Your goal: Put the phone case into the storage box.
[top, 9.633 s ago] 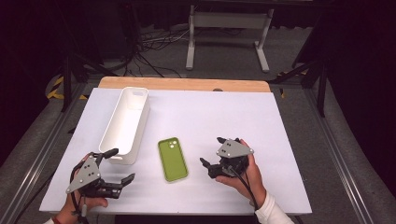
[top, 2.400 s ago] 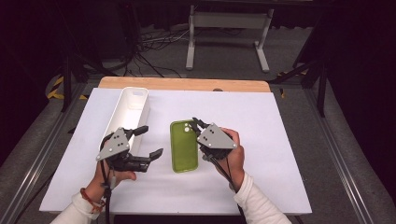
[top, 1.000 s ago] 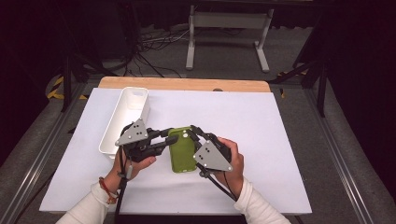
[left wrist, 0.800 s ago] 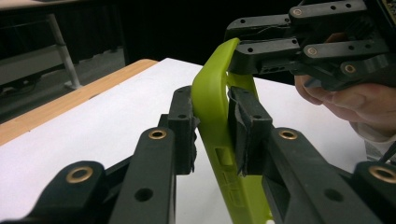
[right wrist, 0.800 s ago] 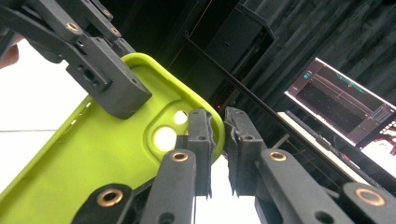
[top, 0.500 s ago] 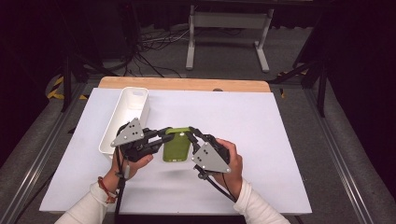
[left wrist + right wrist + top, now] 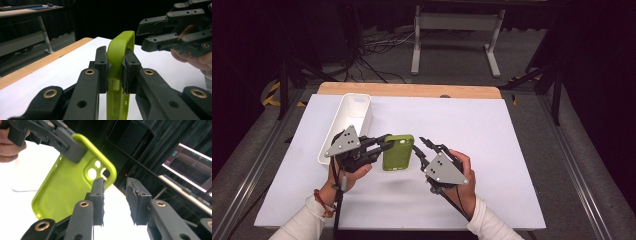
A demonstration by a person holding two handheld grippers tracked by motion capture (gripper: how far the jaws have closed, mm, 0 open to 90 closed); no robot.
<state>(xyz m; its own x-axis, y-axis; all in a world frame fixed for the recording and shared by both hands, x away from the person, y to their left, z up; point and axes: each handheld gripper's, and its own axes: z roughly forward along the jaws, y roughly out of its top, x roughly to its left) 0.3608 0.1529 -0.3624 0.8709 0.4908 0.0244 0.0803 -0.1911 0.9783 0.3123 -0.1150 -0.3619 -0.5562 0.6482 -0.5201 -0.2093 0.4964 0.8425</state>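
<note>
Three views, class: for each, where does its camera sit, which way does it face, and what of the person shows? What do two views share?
High view: above the person's side, facing forward and down on the table; forearms, hands, both tongs.
Left gripper view: rides the left tongs, looking along jaws clamped on the green phone case; the other hand's fingers show.
Right gripper view: rides the right tongs, jaws just opened, off the case; a hand at top left.
Shared: all show the case in the left tongs.

We saw the green phone case [image 7: 119,75] cut off by the frame's bottom edge, its flanks hidden behind the left tongs [image 7: 115,68].
</note>
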